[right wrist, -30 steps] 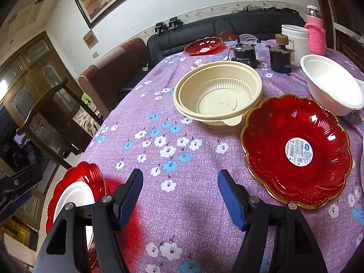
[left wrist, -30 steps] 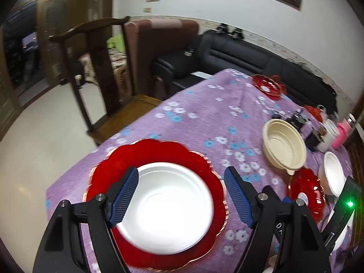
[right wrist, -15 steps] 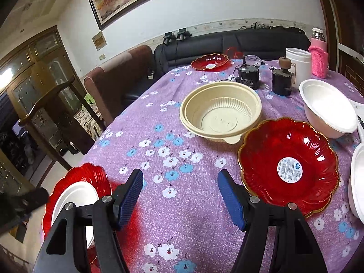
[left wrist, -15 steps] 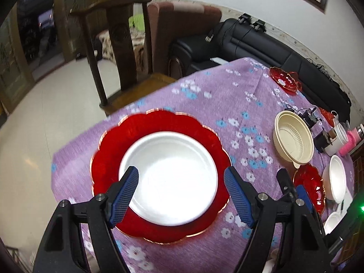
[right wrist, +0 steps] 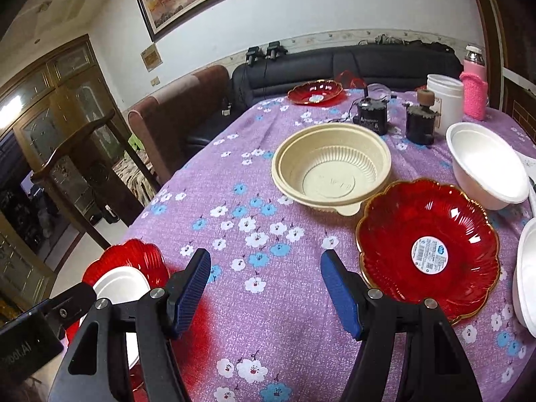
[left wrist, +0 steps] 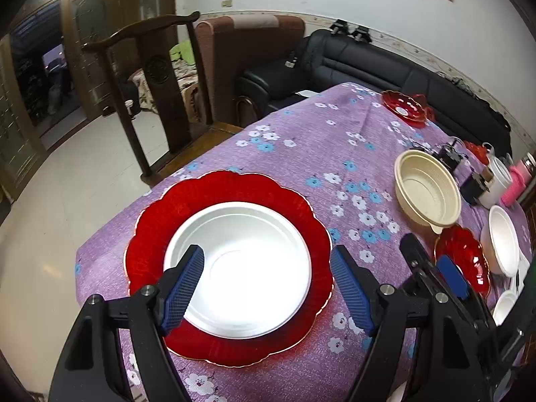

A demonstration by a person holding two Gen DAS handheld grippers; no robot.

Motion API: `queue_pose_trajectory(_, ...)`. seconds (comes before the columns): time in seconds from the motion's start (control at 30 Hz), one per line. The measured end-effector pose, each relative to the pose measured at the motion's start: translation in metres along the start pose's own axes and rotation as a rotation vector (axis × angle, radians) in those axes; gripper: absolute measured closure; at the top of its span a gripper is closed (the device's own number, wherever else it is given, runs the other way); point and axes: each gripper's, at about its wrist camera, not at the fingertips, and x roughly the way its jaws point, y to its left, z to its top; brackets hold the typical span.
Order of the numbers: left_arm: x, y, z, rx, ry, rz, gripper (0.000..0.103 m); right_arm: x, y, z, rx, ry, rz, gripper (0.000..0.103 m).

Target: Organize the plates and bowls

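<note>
Purple desk cloth (right wrist: 234,318) with white and blue flowers; scalloped red plate (left wrist: 187,207), gold-rimmed; white bowl (left wrist: 241,268); cream ribbed bowl (right wrist: 331,167).

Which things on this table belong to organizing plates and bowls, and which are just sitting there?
Belong:
large red plate
white plate on it
beige bowl
red stickered plate
white bowl
far red plate

Lying about:
two black devices
white tub
pink-sleeved bottle
</note>
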Motion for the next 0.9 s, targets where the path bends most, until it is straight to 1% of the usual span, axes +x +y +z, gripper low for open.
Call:
queue_pose_trajectory(0.13,0.0,-0.001,-0.005,0.036,-0.014,-0.005,0.026,0.001,0.003,-0.001,-0.013,0.001,-0.01,0.03)
queue_pose_trajectory(0.33,0.005,0.002,-0.01,0.048,0.002,-0.022,0.026,0.002,0.004,-0.002,-0.024,-0.003,-0.027,0.03)
queue_pose_trajectory(0.6,0.004,0.0,-0.013,0.071,-0.008,-0.04,0.026,0.003,0.005,-0.002,-0.03,-0.001,-0.035,0.03)
queue_pose_trajectory(0.77,0.001,-0.003,-0.01,0.09,-0.035,-0.039,0.026,0.003,0.005,-0.003,-0.028,-0.008,-0.034,0.03)
queue_pose_trajectory(0.9,-0.006,-0.006,-0.008,0.115,-0.079,-0.037,0.026,-0.005,0.004,-0.002,-0.023,-0.048,-0.029,0.03)
